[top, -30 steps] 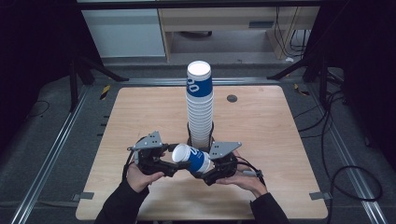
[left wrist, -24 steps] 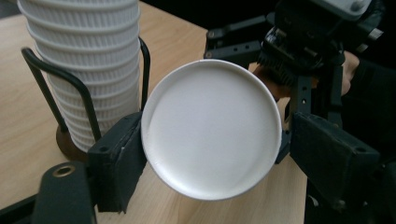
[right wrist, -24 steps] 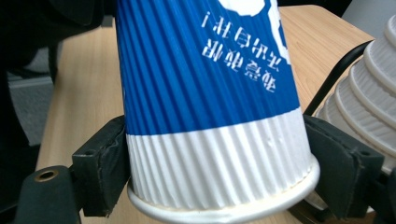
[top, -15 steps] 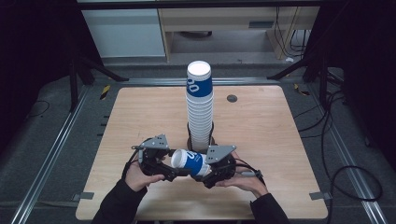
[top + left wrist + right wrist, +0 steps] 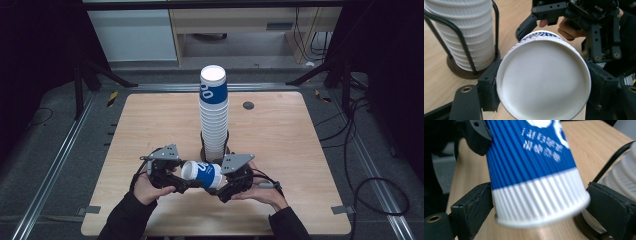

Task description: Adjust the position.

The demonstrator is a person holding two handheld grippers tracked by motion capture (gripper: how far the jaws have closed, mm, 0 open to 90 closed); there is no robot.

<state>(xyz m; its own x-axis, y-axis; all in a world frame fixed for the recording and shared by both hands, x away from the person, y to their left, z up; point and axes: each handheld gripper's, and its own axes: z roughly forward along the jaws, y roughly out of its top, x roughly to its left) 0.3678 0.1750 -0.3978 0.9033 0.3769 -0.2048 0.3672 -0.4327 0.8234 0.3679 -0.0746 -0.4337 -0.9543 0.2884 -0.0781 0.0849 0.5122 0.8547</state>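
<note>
We've got the cup (image 5: 201, 174) on its side above the surface (image 5: 280, 145), just in front of the cup stack (image 5: 214, 115) in its rack (image 5: 461, 42). Left gripper (image 5: 176, 181) jaws are clamped on the base end. Right gripper (image 5: 223, 189) jaws have just been opening; they flank the rim end w/ the cup between, right pad apart from it.

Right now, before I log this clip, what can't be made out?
- Blue cup: print blurred, right gripper view.
- Cup stack: top cut off by the left gripper view's edge.
- Right gripper: whether its pads press the cup; rim blurred.
- Left gripper: jaws beside the cup's base.
</note>
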